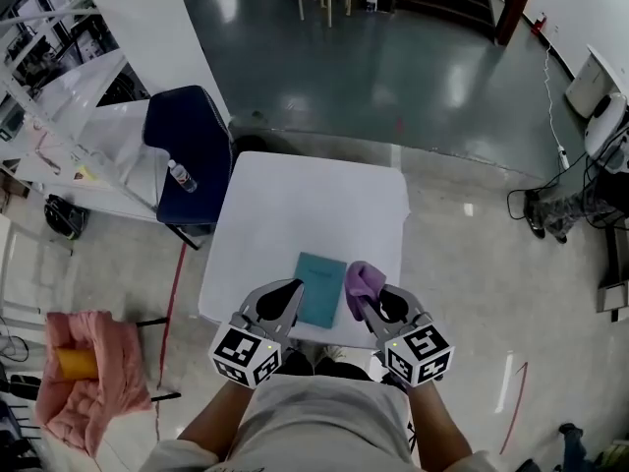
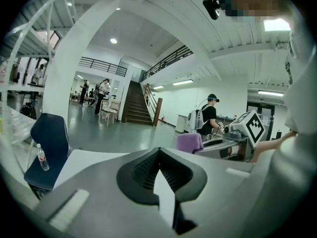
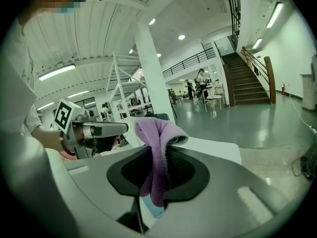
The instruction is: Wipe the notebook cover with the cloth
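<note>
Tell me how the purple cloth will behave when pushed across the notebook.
Probably floppy: the cloth droops over the right tool pinching it. Likely light, and may bunch rather than slide flat on the notebook.

The purple cloth (image 3: 157,148) looks like soft fuzzy microfibre, while the teal notebook (image 1: 321,288) cover is matt and smooth. White table (image 1: 295,195) is plain matt, but that dark floor (image 1: 393,67) is glossy, reflecting lights.

1. A white table (image 1: 295,205) stands in front.
2. A dark blue chair (image 1: 187,141) beside its left edge carries a bottle (image 1: 181,176).
3. Lower left, a pink blanket heap (image 1: 98,386) holds something yellow (image 1: 76,363).
</note>
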The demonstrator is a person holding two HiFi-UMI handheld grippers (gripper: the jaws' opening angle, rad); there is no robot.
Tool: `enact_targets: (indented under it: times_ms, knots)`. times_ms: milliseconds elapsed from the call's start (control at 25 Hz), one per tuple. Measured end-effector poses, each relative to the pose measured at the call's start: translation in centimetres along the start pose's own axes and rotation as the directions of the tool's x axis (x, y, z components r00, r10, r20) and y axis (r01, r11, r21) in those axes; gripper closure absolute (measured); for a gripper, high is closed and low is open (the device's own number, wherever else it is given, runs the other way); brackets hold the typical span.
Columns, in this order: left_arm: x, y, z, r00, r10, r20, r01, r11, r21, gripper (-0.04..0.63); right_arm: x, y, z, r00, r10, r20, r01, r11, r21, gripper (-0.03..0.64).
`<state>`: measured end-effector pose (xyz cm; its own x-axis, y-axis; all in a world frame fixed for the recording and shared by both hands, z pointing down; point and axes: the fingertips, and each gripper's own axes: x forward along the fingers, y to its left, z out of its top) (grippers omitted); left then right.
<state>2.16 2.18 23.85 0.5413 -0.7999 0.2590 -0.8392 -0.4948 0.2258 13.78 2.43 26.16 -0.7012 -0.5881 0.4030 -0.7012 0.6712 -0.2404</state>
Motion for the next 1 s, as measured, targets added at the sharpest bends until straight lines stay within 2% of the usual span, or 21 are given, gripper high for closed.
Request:
enact_targets:
  times_ms: [240, 400, 640, 1000]
  knots:
    - [0.1, 0.9, -1.1, 0.999, -0.018, -0.036, 0.017, 1.0, -0.01, 0.594, 0.8, -0.2, -1.2, 0.999, -0.032, -0.043, 0.032, 0.999, -0.007, 0.518]
    - [0.2, 1.7, -1.9, 0.997, -0.034, -0.075, 0.036, 0.999, 0.019, 0.595, 1.5, -0.6, -1.8, 0.996, -0.062, -0.069, 0.062, 0.998, -0.003, 0.517]
    - [1.1, 3.3, -3.4, 0.993, -0.042, -0.112, 0.044, 0.999, 0.016, 0.595, 3.1, -1.7, -3.7, 0.984, -0.112, -0.137, 0.103, 0.992, -0.072, 0.517]
    - [2.9, 5.9, -6.3, 0.988, -0.043, -0.147, 0.044, 0.999, 0.002, 0.595, 6.0, -4.0, -6.5, 0.964, -0.16, -0.212, 0.142, 0.985, -0.099, 0.517]
